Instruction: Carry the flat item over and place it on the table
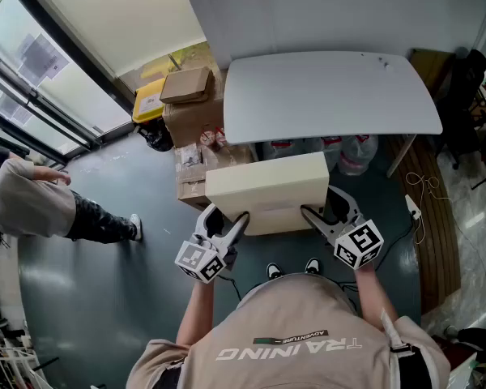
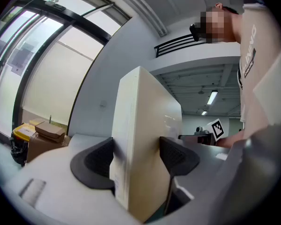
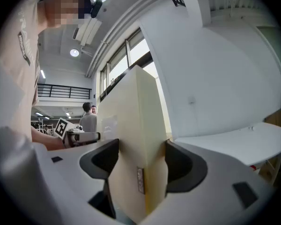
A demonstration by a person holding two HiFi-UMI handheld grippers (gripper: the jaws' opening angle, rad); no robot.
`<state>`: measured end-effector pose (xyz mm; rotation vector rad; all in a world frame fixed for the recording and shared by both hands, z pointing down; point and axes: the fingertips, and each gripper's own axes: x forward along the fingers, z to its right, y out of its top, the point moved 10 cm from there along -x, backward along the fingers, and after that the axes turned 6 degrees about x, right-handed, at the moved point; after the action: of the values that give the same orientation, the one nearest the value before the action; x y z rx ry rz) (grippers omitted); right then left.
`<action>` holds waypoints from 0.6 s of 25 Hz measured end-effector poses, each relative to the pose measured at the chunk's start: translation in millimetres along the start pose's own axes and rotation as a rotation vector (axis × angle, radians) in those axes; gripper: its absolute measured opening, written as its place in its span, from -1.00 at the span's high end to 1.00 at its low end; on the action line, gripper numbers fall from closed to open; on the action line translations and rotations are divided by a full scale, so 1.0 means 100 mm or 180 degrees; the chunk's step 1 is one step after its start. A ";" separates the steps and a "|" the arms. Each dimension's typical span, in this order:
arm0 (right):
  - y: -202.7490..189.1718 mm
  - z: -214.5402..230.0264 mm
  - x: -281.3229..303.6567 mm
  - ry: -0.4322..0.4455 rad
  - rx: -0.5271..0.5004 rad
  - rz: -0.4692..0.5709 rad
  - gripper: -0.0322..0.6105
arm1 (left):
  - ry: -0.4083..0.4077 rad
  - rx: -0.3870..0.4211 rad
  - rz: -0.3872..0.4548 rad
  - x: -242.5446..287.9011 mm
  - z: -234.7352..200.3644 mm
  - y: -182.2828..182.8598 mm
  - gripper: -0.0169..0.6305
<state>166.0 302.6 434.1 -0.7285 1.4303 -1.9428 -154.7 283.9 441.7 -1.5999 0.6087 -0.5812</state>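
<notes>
A flat cream box (image 1: pixel 269 186) hangs level in front of me, held off the floor between both grippers. My left gripper (image 1: pixel 227 232) clamps its left end, with the jaws pressed on both faces of the box (image 2: pixel 140 139). At the other end my right gripper (image 1: pixel 320 217) is shut on the box (image 3: pixel 138 144) the same way. A pale grey table (image 1: pixel 332 96) stands just beyond the box's far edge; nothing lies on its top.
Stacked cardboard boxes (image 1: pixel 190 108) and a yellow bin (image 1: pixel 148 100) stand left of the table. Plastic bags (image 1: pixel 356 152) lie under it. A person (image 1: pixel 40 205) crouches at far left by the windows. Cables (image 1: pixel 425 189) trail on the wooden strip at right.
</notes>
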 end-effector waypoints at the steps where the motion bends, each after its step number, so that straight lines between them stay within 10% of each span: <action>1: 0.00 0.00 0.01 0.0003 0.0001 -0.0008 0.02 | 0.0017 -0.0011 -0.0005 0.00 0.00 0.01 0.05; 15: -0.08 -0.23 0.30 -0.0042 0.0042 -0.0051 0.02 | -0.0013 -0.0089 -0.0009 -0.21 -0.34 -0.03 0.05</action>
<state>128.0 295.9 438.3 -0.7476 1.4065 -1.9543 -192.8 273.8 448.1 -1.6279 0.6141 -0.5737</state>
